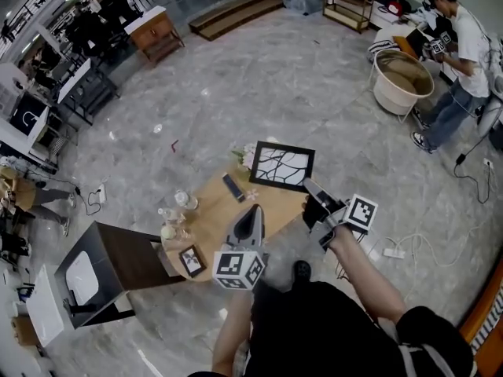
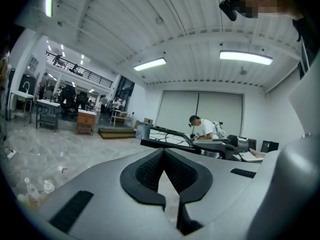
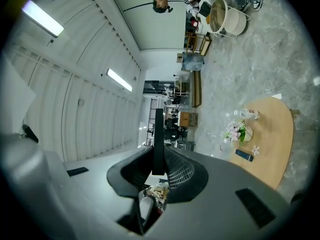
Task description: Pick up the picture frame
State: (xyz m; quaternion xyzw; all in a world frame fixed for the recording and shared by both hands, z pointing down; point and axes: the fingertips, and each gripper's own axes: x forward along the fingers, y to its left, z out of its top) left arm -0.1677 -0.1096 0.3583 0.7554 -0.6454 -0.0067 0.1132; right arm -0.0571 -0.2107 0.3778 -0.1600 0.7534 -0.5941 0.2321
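The picture frame (image 1: 281, 166), black with a white picture of dark lines, hangs lifted above the round wooden table (image 1: 211, 220). My right gripper (image 1: 310, 186) is shut on its lower right edge. In the right gripper view the frame (image 3: 158, 134) stands edge-on, clamped between the pads of the right gripper (image 3: 158, 156). My left gripper (image 1: 255, 210) hovers over the table just below the frame, shut and holding nothing. In the left gripper view the left gripper (image 2: 164, 154) has its pads meeting, and the frame (image 2: 167, 143) shows beyond as a dark bar.
The table carries a small framed picture (image 1: 191, 260), clear bottles (image 1: 179, 204), a dark phone-like slab (image 1: 233, 187) and a small flower pot (image 1: 244, 156). A dark chair (image 1: 118, 269) stands at its left. A person (image 1: 460, 61) works beside a white tub (image 1: 402, 81) at the far right.
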